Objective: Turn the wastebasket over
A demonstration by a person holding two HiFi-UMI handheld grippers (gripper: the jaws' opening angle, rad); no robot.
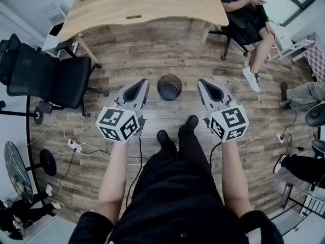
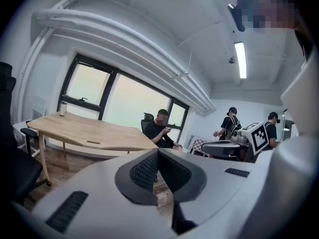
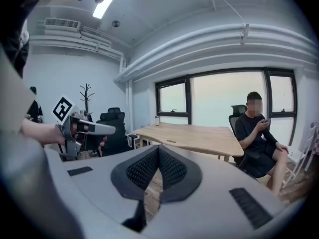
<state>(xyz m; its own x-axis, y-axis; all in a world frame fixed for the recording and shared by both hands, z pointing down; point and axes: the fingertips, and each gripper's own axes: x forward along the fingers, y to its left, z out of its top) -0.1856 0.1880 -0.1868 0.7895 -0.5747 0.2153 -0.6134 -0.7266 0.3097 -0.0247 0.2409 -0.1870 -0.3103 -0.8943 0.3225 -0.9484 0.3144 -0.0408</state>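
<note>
Wastebasket (image 1: 169, 87) stands mouth-up just ahead, midway between left gripper (image 1: 145, 82) and right gripper (image 1: 201, 82), both pressed together, empty.

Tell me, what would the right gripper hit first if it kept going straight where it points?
Likely the wooden desk: in its own view the right gripper, jaws shut, lines up with it. In the head view it aims past the wastebasket. Depth is unclear.

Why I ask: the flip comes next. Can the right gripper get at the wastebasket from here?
Probably yes: the wastebasket stands upright on the wooden floor, just left of the right gripper, nothing between them. Its jaws are shut and empty.
</note>
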